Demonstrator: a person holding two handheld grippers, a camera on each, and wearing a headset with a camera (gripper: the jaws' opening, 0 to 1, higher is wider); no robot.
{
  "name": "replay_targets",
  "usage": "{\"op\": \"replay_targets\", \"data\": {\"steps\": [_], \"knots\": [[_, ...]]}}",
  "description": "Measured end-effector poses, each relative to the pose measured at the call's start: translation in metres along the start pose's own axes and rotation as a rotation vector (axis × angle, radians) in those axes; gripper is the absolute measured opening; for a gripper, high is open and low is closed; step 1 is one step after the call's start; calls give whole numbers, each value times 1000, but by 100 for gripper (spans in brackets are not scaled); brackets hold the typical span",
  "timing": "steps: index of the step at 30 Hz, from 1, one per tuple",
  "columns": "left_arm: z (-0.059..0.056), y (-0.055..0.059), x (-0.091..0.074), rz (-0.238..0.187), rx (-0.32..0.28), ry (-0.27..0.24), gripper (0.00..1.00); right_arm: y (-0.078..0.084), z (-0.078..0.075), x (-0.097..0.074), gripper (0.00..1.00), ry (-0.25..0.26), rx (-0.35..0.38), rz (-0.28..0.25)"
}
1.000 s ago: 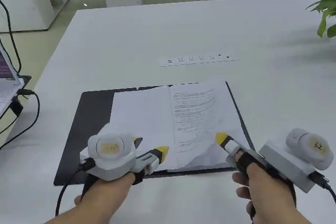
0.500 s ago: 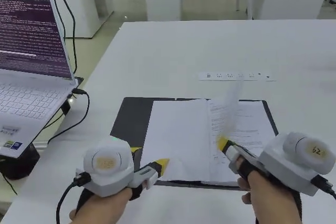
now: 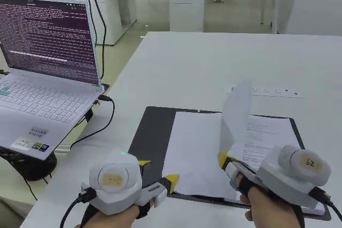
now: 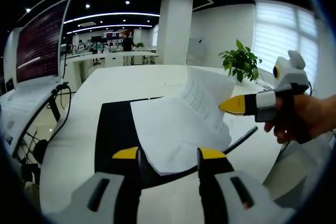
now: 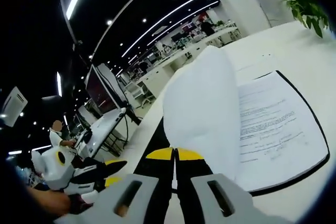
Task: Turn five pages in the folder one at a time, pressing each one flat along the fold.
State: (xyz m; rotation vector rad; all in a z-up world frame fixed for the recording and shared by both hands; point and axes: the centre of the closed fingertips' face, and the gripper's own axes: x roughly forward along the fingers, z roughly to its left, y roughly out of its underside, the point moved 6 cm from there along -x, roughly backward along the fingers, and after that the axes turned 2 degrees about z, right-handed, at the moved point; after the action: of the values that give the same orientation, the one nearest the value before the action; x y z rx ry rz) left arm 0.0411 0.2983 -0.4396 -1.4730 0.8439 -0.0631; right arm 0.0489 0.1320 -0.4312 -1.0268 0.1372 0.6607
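A black folder (image 3: 152, 132) lies open on the white table with white pages in it. My right gripper (image 3: 222, 159) is shut on the lower corner of one printed page (image 3: 236, 115), which stands upright over the fold. In the right gripper view the jaws meet on that page (image 5: 202, 114), and the printed sheet (image 5: 278, 124) beneath lies flat. My left gripper (image 3: 158, 170) hovers open at the folder's near left edge, holding nothing. The left gripper view shows its tips (image 4: 168, 153) apart over the left-hand page (image 4: 168, 135), with the right gripper (image 4: 236, 104) beyond.
An open laptop (image 3: 43, 62) stands at the left, with a black cable (image 3: 101, 126) running toward the folder. A white power strip (image 3: 264, 92) lies behind the folder. A potted plant (image 4: 241, 61) stands at the far side.
The page in my right gripper has risen from a lifted corner to upright over the fold. The head camera has swung left, bringing the laptop into view.
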Motion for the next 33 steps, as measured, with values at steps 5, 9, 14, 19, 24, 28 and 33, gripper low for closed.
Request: {"op": "replay_targets", "data": {"steps": [5, 9, 14, 19, 24, 28, 33], "knots": [[4, 1, -4, 0, -3, -3, 42, 9, 11, 15, 0, -16, -30, 48], [9, 2, -8, 5, 0, -8, 42, 17, 20, 24, 0, -31, -89, 94], [15, 4, -13, 4, -15, -17, 39, 25, 22, 35, 0, -28, -108, 130], [18, 6, -17, 2, -32, -32, 40, 37, 23, 42, 0, -27, -150, 173], [18, 9, -20, 4, -38, -38, 41, 49, 23, 47, 0, -26, -198, 217], [20, 11, -23, 5, -49, -46, 41, 58, 19, 50, 0, -20, -192, 248], [21, 14, -28, 6, -62, -55, 40, 66, 15, 55, 0, -18, -201, 275]]}}
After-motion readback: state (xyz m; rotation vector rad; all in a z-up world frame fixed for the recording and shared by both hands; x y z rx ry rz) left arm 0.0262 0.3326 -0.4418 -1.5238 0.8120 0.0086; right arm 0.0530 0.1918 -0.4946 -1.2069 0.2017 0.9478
